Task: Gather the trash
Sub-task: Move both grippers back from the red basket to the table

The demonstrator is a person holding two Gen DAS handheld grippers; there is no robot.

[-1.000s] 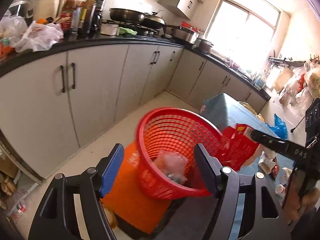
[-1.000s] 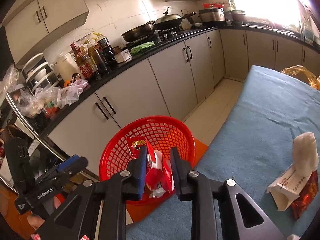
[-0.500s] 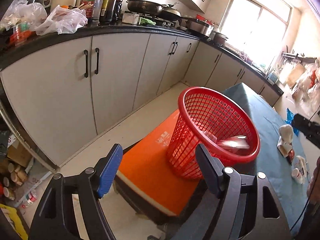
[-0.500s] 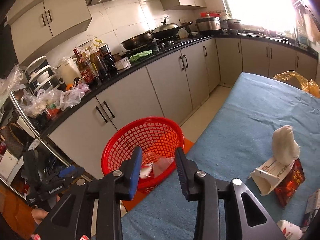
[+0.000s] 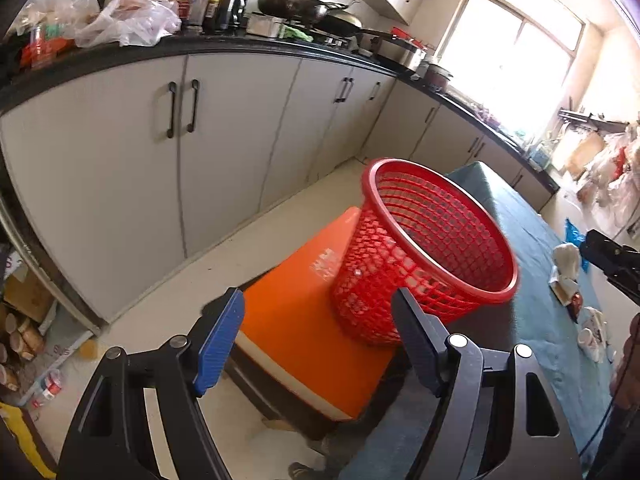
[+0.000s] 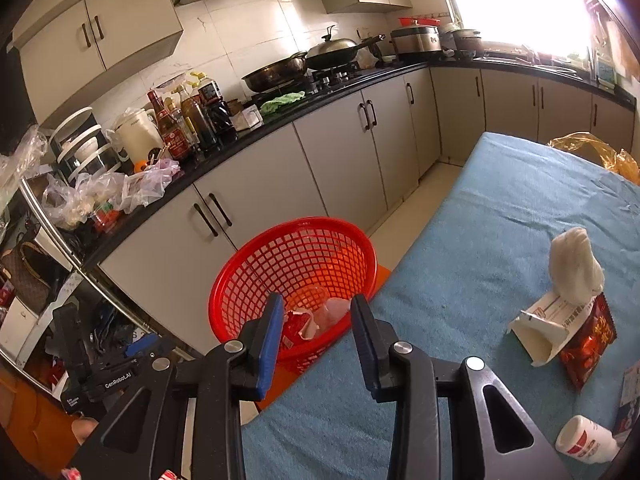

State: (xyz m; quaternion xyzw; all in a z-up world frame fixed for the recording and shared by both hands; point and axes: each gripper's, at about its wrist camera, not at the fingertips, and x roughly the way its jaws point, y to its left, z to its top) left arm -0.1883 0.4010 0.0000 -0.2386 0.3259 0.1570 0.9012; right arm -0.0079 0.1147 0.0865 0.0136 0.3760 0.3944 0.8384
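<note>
Red basket [image 6: 294,276] stands on orange stool [image 5: 304,332] beside table [image 6: 500,216], holding what appear wrappers [image 6: 316,320]. Left gripper [image 5: 316,344] and right gripper [image 6: 316,340]: fingers spread, nothing between.

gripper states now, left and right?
Left gripper: open, holding nothing.
Right gripper: open, holding nothing.

left gripper [image 5: 316,344]: tilted downward, jaws wide apart, empty | right gripper [image 6: 316,336]: tilted downward, jaws parted, empty
</note>
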